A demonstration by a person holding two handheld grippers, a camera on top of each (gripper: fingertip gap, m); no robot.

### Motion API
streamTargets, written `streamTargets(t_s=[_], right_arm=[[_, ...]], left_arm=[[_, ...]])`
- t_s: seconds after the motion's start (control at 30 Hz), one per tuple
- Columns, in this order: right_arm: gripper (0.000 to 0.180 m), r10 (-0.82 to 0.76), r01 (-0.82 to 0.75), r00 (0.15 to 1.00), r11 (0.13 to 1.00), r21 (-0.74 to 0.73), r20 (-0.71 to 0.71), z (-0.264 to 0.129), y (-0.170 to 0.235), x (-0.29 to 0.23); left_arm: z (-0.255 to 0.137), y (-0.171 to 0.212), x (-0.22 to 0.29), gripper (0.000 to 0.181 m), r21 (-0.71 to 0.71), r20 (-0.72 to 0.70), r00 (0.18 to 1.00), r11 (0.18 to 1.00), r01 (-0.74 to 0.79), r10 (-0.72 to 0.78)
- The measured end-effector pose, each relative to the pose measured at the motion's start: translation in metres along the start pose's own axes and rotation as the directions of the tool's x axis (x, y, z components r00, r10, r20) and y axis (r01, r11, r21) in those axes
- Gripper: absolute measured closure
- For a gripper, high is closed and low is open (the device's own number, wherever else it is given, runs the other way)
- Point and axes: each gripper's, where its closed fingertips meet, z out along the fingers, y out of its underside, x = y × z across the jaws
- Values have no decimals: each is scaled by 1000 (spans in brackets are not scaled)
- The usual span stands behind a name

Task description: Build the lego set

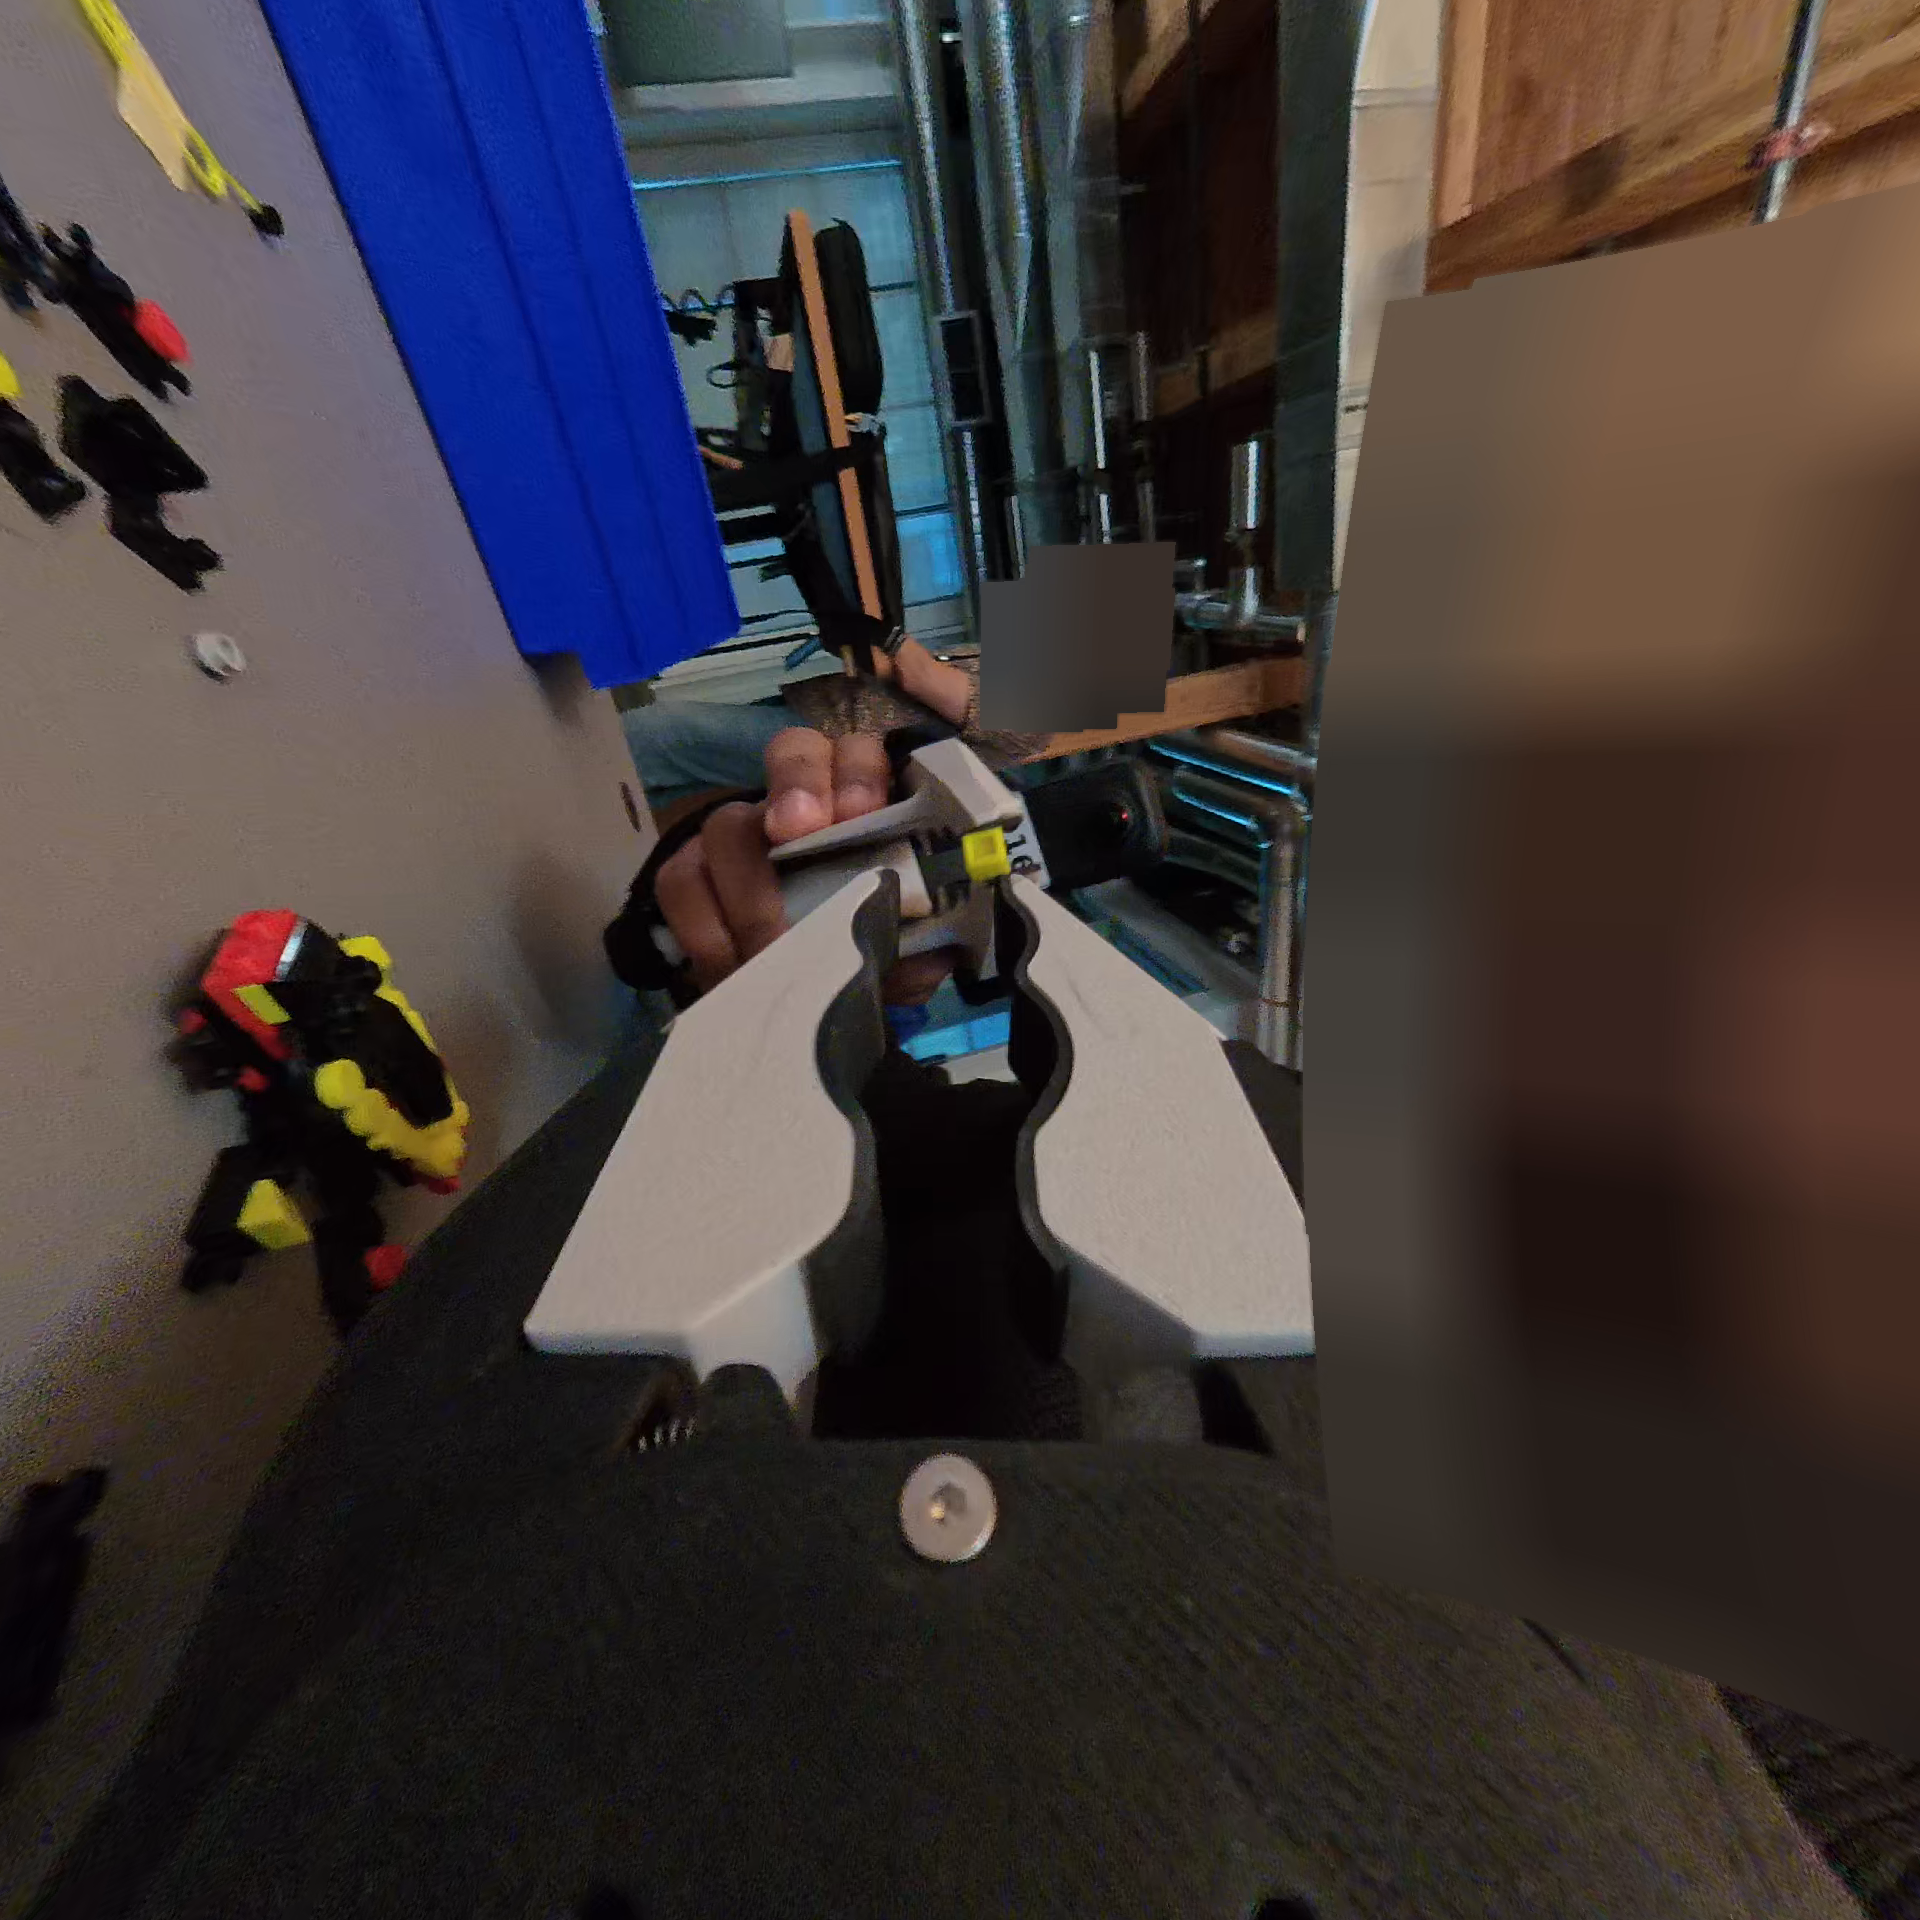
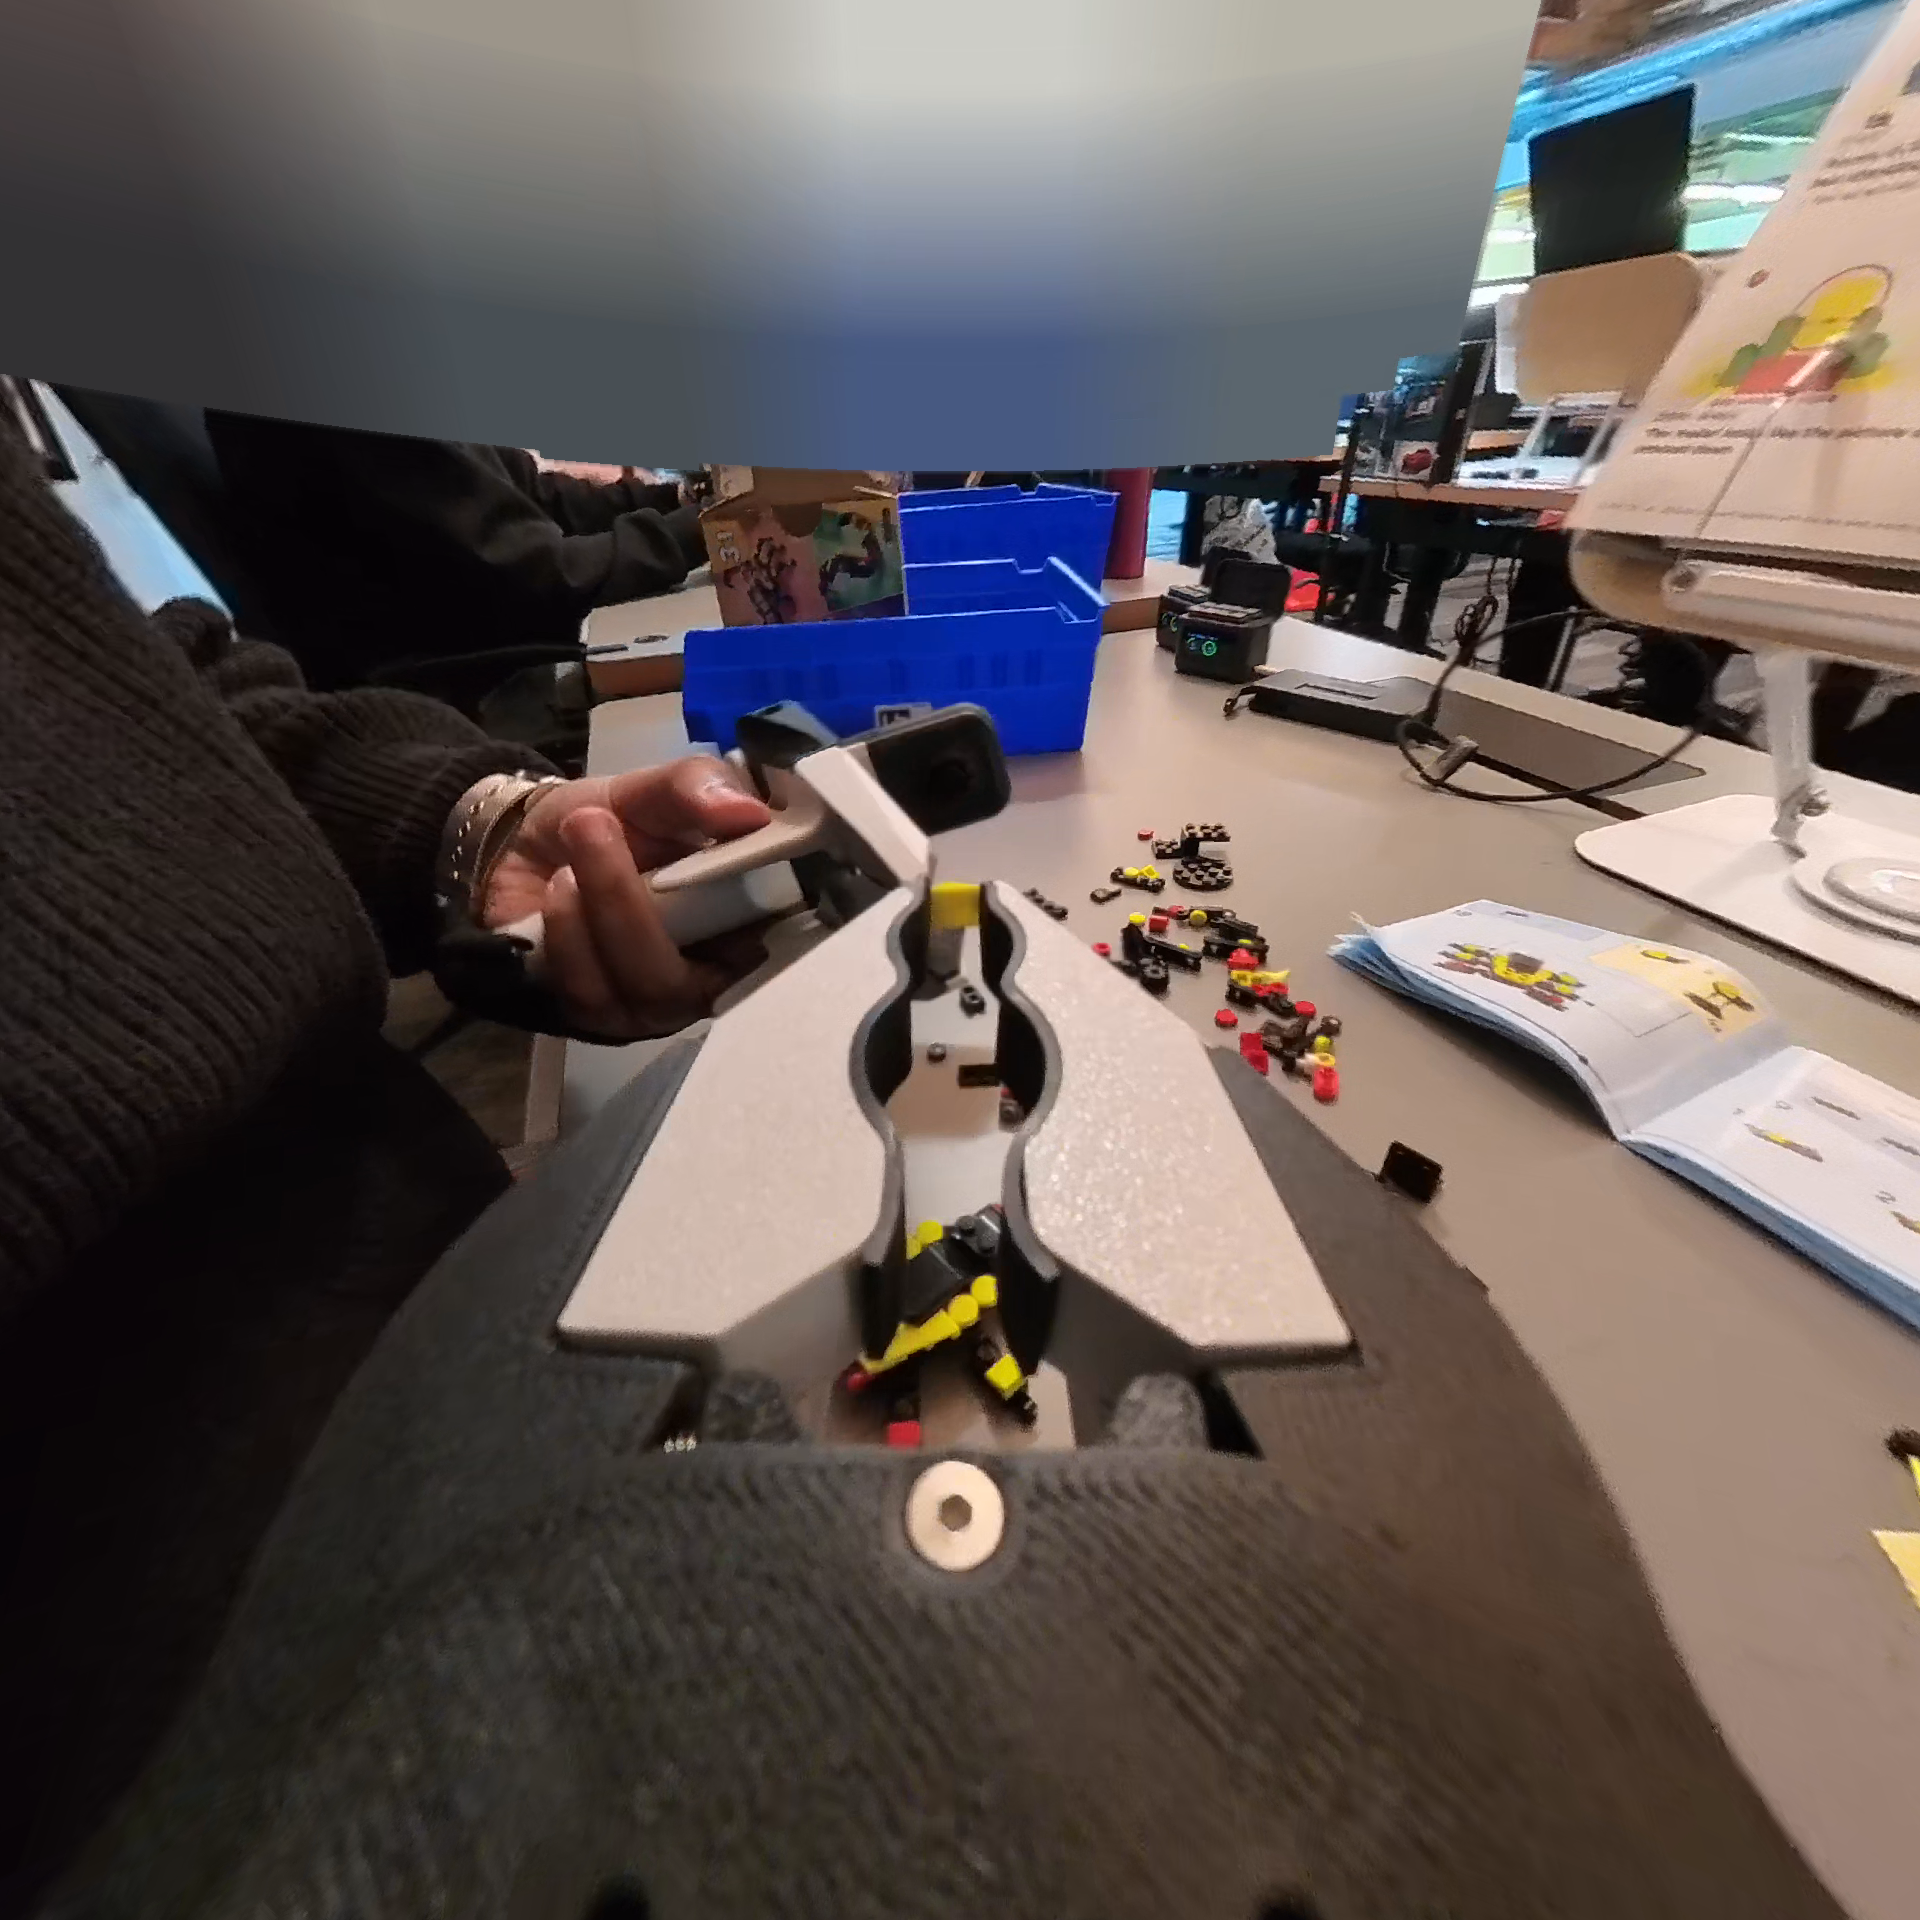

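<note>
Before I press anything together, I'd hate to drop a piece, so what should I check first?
1. Yellow brick held between the tips of the right claw: ok.
2. Left claw holding a mating part: cannot tell; its tips sit right against the other claw.
3. Partly built model out of the way: ok, it lies on the table, off to the side.
4. Instruction booklet open: ok.
5. Loose pieces on the table, in sight: ok.
</note>
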Motion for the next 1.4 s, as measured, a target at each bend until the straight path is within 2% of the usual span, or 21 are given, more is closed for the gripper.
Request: streamTargets(t_s=[0.1, 0.17, 0.3, 0.43, 0.6, 0.87, 1.1, 1.27, 1.4], right_arm=[[172, 83, -84, 995, 996, -27, -58, -4, 6, 18], [172, 172, -186, 979, 973, -134, -113, -5, 29, 34], [172, 343, -414, 910, 792, -449, -234, -18, 100, 48], [172, 409, -526, 850, 698, -487, -332, -31, 115, 56], [172, 440, -596, 803, 605, -527, -403, -42, 136, 57], [171, 459, -604, 797, 608, -515, -394, -40, 136, 58], [154, 401, -534, 845, 651, -539, -354, -42, 131, 62], [160, 306, -438, 898, 689, -577, -316, -44, 128, 64], [170, 317, -434, 901, 677, -594, -297, -44, 128, 58]], left_arm=[[-5, -5, -5, 164, 4, 51, 996, 997, -72, 71], [-8, -9, -9, 164, -2, 98, 984, 989, -151, 151], [-16, -17, -16, 163, -45, 193, 932, 952, -303, 306], [-20, -21, -22, 164, -82, 250, 885, 920, -384, 392], [-20, -20, -24, 165, -88, 252, 889, 924, -373, 383], [-21, -22, -25, 165, -84, 256, 891, 927, -367, 376], [-22, -24, -24, 165, -75, 254, 892, 927, -367, 373], [-23, -25, -24, 166, -71, 249, 897, 930, -360, 366], [-24, -25, -24, 166, -70, 249, 898, 931, -357, 363]])
